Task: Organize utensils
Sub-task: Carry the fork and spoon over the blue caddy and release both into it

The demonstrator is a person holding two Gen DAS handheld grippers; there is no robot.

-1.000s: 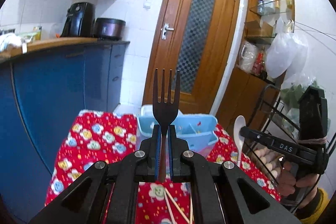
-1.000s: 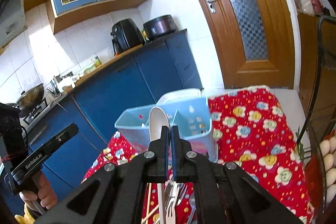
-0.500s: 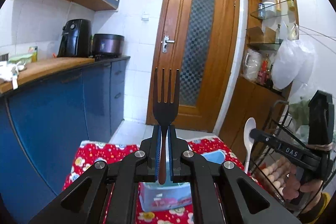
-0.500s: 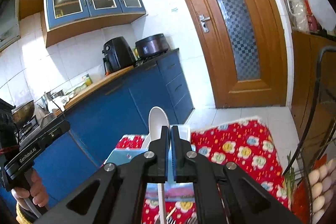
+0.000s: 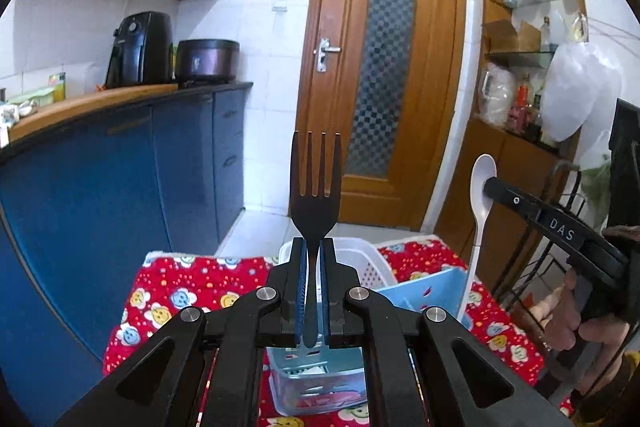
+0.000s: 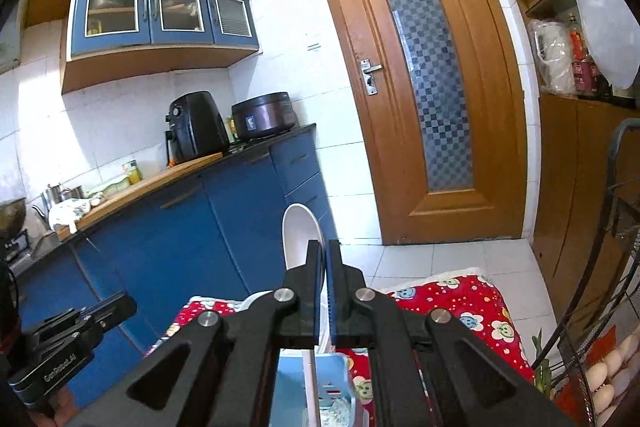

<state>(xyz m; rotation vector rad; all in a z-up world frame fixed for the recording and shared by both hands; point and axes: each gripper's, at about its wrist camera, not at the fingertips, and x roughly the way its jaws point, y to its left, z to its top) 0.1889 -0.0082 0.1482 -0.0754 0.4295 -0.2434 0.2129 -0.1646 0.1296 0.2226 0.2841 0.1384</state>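
My left gripper (image 5: 313, 247) is shut on a dark fork (image 5: 315, 187), held upright with its tines up, above a light blue utensil holder (image 5: 320, 383) on the red flowered tablecloth (image 5: 180, 295). A white spoon (image 5: 480, 195) stands bowl up in the right gripper (image 5: 490, 183), seen at the right of the left wrist view. In the right wrist view my right gripper (image 6: 325, 251) is shut on that white spoon (image 6: 298, 239), its handle running down toward the blue holder (image 6: 296, 383). The left gripper (image 6: 120, 307) shows at the lower left there.
A white basket (image 5: 368, 263) sits behind the blue holder. Blue cabinets (image 5: 120, 187) with a worktop run along the left, a wooden door (image 5: 384, 87) stands ahead, and a wire rack with eggs (image 6: 608, 367) is close on the right.
Both grippers have moved forward over the table, still holding fork and spoon. The blue holder has slid down under the fingers in both views, and the loose utensils near the front edge have dropped out of sight.
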